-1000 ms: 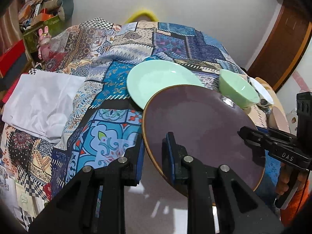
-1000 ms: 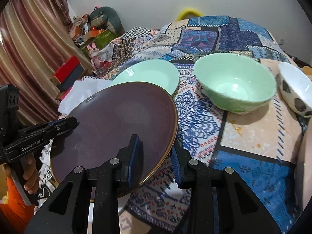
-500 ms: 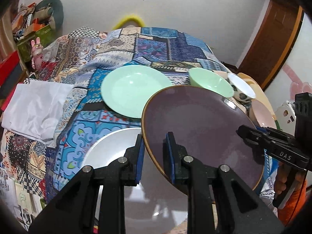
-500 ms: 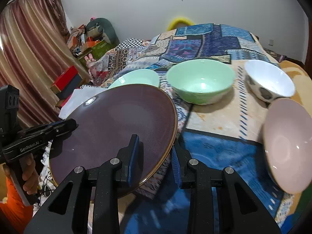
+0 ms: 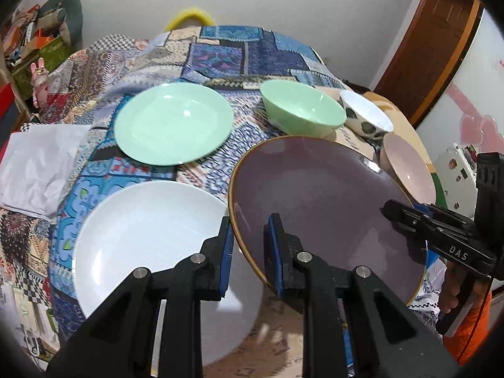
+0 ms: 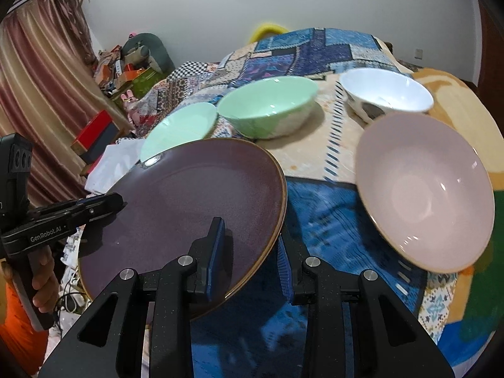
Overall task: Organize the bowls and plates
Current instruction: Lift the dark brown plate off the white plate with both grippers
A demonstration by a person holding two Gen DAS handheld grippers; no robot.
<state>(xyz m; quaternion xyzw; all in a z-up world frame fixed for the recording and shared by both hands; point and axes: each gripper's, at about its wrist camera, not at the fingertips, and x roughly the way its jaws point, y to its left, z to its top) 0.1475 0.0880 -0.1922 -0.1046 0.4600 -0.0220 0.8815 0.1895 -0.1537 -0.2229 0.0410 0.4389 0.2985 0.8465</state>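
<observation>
A dark purple plate [image 5: 321,201] with a gold rim is held in the air by both grippers, one on each side. My left gripper [image 5: 249,252] is shut on its left edge. My right gripper [image 6: 250,256] is shut on its right edge [image 6: 189,208]. Below on the patterned bedspread lie a white plate [image 5: 148,230], a mint green plate [image 5: 173,123], a mint green bowl [image 5: 302,111], a white spotted bowl [image 5: 367,119] and a pink bowl [image 6: 425,189].
A white cloth [image 5: 37,160] lies at the bed's left edge. Clutter and boxes [image 6: 126,69] and a curtain [image 6: 37,100] stand at the left. A wooden door [image 5: 431,50] is at the right.
Both grippers have pulled back and up with the purple plate. The white plate and the pink bowl have come fully into view.
</observation>
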